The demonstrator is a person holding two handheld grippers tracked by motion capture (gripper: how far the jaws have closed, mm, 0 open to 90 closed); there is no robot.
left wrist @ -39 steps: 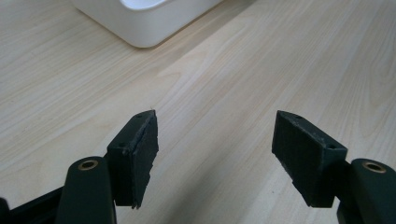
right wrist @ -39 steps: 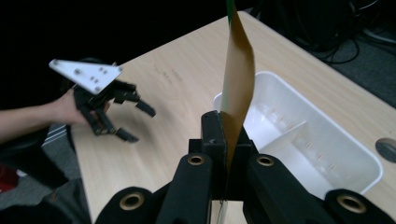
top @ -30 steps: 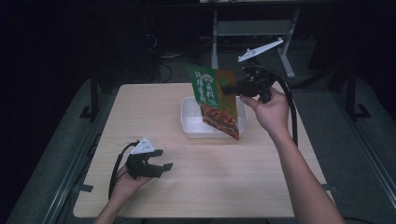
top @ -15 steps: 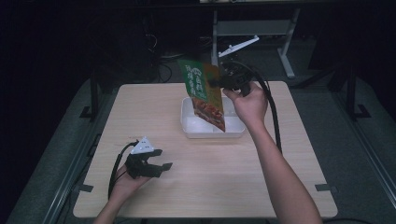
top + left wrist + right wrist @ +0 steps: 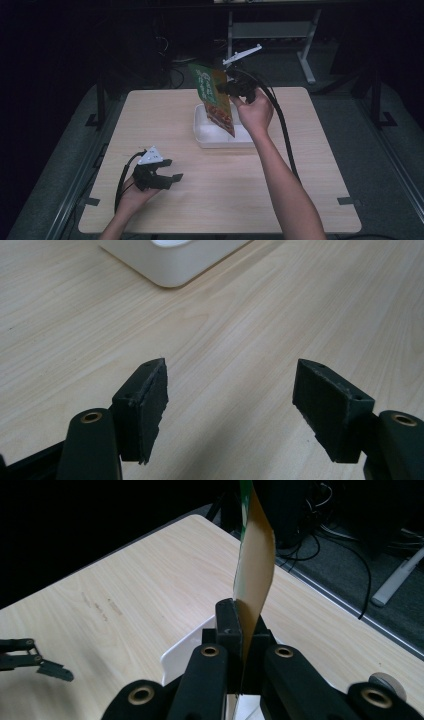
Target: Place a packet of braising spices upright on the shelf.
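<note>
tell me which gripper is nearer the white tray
Right. The right gripper holds the food packet just above the white tray; the left gripper rests open on the table, off toward the near-left.

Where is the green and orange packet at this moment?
In the high view the packet hangs above the white tray at the table's far middle, clamped in the right gripper and tilted, lower corner toward the tray.

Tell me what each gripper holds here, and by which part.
The right gripper clamps a flat green-and-orange printed packet by its edge, above the white plastic tray. The left gripper is open, holding nothing.
</note>
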